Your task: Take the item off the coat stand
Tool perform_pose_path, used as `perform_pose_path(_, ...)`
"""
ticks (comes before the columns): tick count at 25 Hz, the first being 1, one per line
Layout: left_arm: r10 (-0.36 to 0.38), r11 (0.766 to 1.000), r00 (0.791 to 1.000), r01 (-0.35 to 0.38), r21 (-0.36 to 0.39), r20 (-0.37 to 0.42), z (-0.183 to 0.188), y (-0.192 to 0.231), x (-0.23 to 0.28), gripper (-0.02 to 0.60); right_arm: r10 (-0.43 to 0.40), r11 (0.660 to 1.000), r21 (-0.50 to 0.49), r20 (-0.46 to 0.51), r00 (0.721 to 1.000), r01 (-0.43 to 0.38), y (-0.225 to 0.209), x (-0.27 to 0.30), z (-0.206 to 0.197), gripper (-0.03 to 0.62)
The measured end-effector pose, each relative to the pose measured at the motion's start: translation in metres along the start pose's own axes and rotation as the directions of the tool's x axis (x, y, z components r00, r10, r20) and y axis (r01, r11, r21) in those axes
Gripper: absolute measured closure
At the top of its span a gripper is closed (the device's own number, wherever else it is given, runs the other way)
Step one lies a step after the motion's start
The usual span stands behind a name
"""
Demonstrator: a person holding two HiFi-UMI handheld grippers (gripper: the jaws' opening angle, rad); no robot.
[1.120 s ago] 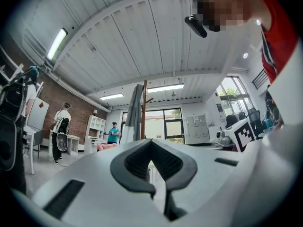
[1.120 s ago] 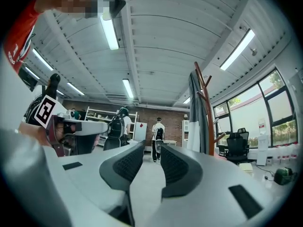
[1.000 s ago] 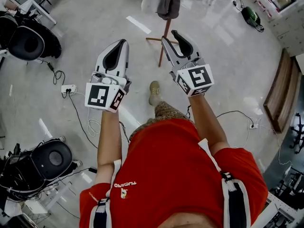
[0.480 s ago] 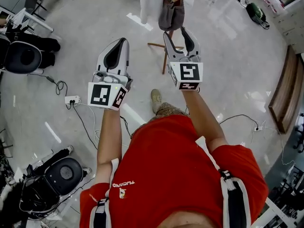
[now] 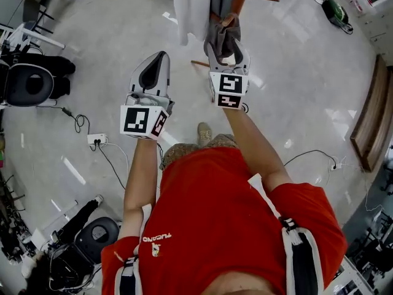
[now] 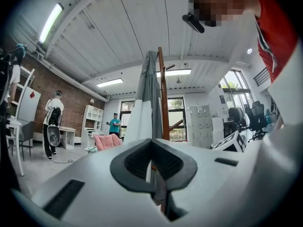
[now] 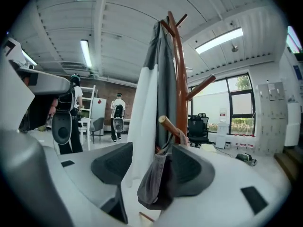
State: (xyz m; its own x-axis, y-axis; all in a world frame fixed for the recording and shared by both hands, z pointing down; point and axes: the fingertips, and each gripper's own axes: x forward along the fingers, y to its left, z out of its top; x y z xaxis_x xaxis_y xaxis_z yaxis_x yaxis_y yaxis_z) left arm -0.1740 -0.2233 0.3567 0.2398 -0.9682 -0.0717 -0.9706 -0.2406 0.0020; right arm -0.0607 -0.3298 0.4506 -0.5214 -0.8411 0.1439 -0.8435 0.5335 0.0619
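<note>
Limp grey pouch (image 7: 154, 188) hangs on a coat stand (image 7: 181, 89) peg; right gripper (image 7: 151, 167) spreading its jaws around it.

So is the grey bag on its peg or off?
On. The grey bag hangs by its strap from a coat stand peg, between the opening jaws of the right gripper.

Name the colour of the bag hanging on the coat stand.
Grey bag, clearest in right gripper view.
</note>
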Motion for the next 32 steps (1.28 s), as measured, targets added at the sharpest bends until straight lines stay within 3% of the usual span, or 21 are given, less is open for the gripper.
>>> perform_pose_path(9, -0.087, 0.996, 0.996, 0.087, -0.004, -0.030, -0.008, 0.025, 0.035, 0.572, -0.144, 0.986, 0.057, -0.160, 0.977, 0.155, -0.011, 0.056, -0.048, 0.327)
perform_pose_path(13, -0.109, 0.994, 0.994, 0.109, 0.001, -0.029, -0.005, 0.042, 0.033, 0.572, -0.222, 0.973, 0.021, -0.193, 0.956, 0.230, -0.022, 0.065, -0.057, 0.329)
perform_pose_path(16, -0.110, 0.994, 0.993, 0.110, -0.009, -0.029, -0.007, 0.054, 0.028, 0.572, -0.258, 0.965, -0.007, -0.214, 0.942, 0.262, -0.028, 0.071, -0.062, 0.395)
perform_pose_path(19, -0.120, 0.993, 0.992, 0.120, -0.021, -0.030, -0.010, 0.059, 0.026, 0.572, -0.259, 0.965, -0.028, -0.230, 0.938, 0.260, -0.029, 0.071, -0.064, 0.521)
perform_pose_path(21, -0.128, 0.991, 0.991, 0.128, -0.029, -0.030, -0.012, 0.061, 0.025, 0.572, -0.250, 0.967, -0.020, -0.229, 0.941, 0.252, -0.029, 0.069, -0.061, 0.551)
perform_pose_path(26, -0.154, 0.987, 0.988, 0.152, -0.048, -0.027, -0.014, 0.059, 0.027, 0.572, -0.236, 0.969, 0.023, -0.189, 0.953, 0.245, -0.025, 0.055, -0.044, 0.559)
perform_pose_path(32, -0.189, 0.980, 0.982, 0.187, -0.067, -0.020, -0.019, 0.046, 0.028, 0.572, -0.194, 0.981, 0.000, -0.094, 0.976, 0.195, -0.013, 0.033, -0.006, 0.559)
